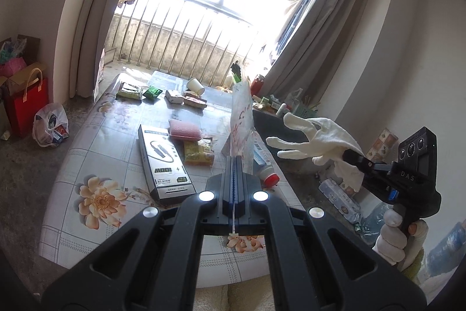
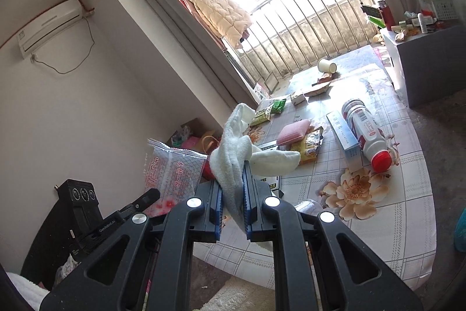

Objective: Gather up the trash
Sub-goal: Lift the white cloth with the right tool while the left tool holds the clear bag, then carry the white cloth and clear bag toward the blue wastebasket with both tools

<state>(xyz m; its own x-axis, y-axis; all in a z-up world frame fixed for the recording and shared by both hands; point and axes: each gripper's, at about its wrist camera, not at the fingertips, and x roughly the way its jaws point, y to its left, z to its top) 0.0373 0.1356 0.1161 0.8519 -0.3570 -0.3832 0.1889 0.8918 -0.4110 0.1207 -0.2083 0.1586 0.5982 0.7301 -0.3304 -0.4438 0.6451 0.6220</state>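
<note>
Two views show your worktop (image 1: 87, 165), its glossy floral cloth strewn with packets, below a barred window. Your left hand-held gripper (image 1: 234, 162) pinches a crinkly clear wrapper (image 1: 241, 118) upright at frame centre; your right hand-held gripper (image 2: 233, 179) clamps a limp white cotton glove (image 2: 233, 153). Only the right view shows the wall air conditioner (image 2: 49, 25), upper left.

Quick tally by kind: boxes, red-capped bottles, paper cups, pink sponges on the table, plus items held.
Boxes: 2, black-white box, blue box
Red-capped bottle: 1
Paper cup: 1
Pink sponge: 1
Held: 2, clear wrapper, white glove
Total: 7
</note>
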